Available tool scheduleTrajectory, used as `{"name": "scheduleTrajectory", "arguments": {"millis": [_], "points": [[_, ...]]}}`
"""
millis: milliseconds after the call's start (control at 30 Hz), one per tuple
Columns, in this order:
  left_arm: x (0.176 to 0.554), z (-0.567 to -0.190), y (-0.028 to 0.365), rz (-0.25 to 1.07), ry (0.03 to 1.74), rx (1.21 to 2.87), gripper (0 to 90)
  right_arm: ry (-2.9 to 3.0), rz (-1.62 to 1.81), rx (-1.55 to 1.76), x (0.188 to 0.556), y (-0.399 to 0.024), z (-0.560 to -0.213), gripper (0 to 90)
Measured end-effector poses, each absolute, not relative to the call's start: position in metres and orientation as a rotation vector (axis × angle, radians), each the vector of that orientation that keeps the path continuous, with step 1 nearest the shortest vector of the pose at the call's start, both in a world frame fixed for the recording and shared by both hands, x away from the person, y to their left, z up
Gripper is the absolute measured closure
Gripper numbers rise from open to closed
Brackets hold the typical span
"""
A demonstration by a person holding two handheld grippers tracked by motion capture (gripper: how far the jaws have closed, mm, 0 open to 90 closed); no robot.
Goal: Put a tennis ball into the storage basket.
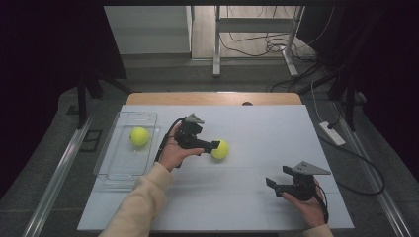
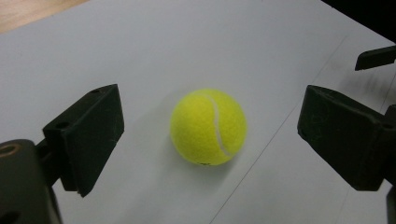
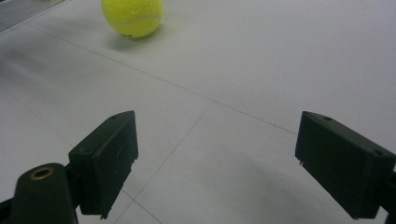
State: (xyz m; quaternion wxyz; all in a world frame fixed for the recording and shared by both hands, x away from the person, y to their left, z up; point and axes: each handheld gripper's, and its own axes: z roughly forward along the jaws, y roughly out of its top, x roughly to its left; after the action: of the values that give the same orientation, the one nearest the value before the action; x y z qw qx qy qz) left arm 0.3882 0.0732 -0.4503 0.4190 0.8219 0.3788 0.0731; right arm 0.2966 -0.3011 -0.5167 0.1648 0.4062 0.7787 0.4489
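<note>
left gripper view: left tool [image 2: 208,135] spread wide, tennis ball [image 2: 208,126] between its jaws, untouched; right tool [image 3: 219,163] wide, empty.

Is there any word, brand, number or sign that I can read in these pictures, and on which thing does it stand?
None can be read.
Yellow-green felt tennis ball on the white table: a small dark mark at its underside, too small to read.
Second yellow-green tennis ball in the clear plastic tray: no print visible.

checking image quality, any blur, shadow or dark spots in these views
High view: table evenly lit, surroundings dark, mild softness. Left gripper view: ball sharp with a soft shadow beneath, near jaws slightly blurred. Right gripper view: ball cropped at the top edge, faint shadows on the table.
</note>
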Motion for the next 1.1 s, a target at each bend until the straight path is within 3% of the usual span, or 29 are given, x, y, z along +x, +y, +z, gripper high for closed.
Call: {"name": "scheduleTrajectory", "arguments": {"millis": [1100], "points": [[0.409,-0.464,0.041,0.102,0.911,2.185,7.6,2.201,1.25,1.192,0.291,-0.308,-0.52,13.2]]}}
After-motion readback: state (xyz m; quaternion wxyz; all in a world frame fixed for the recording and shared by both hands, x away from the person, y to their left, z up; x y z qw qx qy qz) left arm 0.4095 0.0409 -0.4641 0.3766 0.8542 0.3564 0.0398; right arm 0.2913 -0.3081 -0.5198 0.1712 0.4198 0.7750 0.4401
